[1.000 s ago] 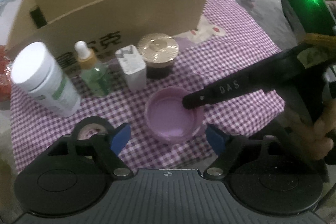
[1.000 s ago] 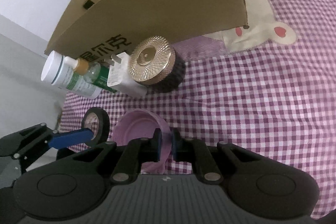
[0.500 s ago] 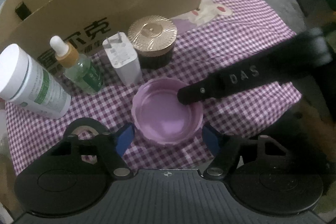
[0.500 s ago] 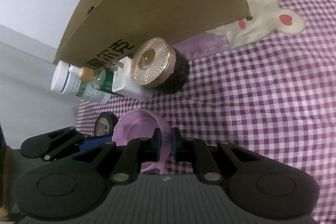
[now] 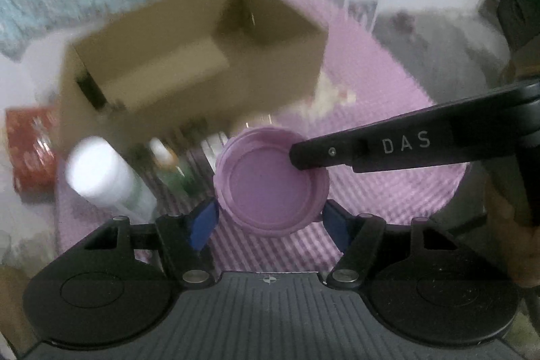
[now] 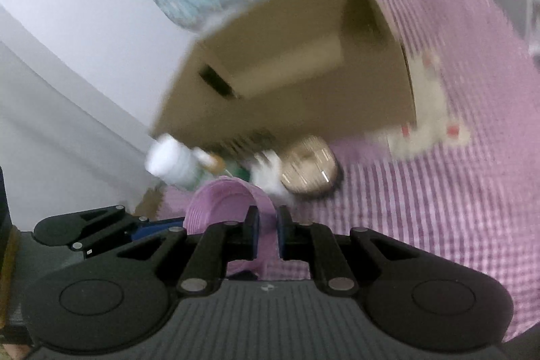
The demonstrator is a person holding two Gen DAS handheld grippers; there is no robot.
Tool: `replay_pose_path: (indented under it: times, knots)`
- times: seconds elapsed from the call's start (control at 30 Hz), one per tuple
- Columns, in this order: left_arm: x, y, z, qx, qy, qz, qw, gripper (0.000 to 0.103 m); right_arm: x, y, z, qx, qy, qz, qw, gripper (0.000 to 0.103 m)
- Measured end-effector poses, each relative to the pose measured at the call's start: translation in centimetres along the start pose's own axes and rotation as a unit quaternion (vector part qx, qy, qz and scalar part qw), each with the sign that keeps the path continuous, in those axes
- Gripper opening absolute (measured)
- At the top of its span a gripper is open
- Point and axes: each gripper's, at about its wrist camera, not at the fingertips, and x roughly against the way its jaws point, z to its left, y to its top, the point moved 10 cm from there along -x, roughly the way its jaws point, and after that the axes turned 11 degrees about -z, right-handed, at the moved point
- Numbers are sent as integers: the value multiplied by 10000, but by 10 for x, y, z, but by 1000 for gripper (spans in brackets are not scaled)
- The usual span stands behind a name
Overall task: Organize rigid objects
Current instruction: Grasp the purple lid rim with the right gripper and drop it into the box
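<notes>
Your right gripper [image 6: 268, 233] is clenched on the rim of the shallow round lilac plastic lid [image 5: 271, 181], its two black fingers pinching the lid's wall from inside and outside. In the left wrist view that same gripper reaches in from the right as a long black finger marked DAS, biting the lid's upper right edge.

Your left gripper [image 5: 268, 220] straddles the same lid: the blue pads [image 5: 201, 225] sit at its left and right sides, right at the rim. The picture is too soft to tell whether they press on it or only flank it.

Everything beyond the lid is blurred. Straight ahead of both grippers stands the open brown cardboard box [image 5: 189, 56], its inside looking bare as far as it shows. Between the lid and the box's near wall runs a row of small things on the purple checked cloth [image 6: 455, 208]: ahead and to the left of your left gripper, the white cylindrical plastic bottle [image 5: 101, 172]; next to it, the small green dropper bottle [image 5: 172, 167]; then a white block [image 6: 270, 172], partly hidden behind the lid in the left view; and a round gold-topped dark jar [image 6: 308, 171], ahead and slightly right of your right gripper. A red package [image 5: 28, 147] lies far off to the left of your left gripper, beside the box.
</notes>
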Motion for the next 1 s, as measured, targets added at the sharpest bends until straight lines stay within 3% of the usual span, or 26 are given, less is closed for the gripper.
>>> replay_pose_path:
  times: [0.23, 0.33, 0.5, 0.63, 0.73, 1.0]
  knots:
    - [33, 59, 44, 115, 472, -508, 9975, 68, 5, 72, 54, 404, 419, -376, 9976, 12]
    - [22, 79, 69, 296, 550, -443, 9971, 68, -18, 97, 66, 395, 534, -221, 9975, 12]
    - [-17, 95, 106, 838, 422, 98, 9955, 69, -76, 128, 60, 212, 540, 345, 9977, 12]
    - [-53, 96, 128, 1264, 280, 492, 9904, 72, -115, 134, 41, -165, 421, 711, 9964, 12]
    - [-68, 85, 141, 1426, 478, 758, 9857, 78, -142, 130, 26, -322, 332, 1005, 9939, 12]
    - [-46, 73, 170, 1705, 722, 610, 9808, 79, -204, 88, -6, 73, -361, 2015, 9788, 11]
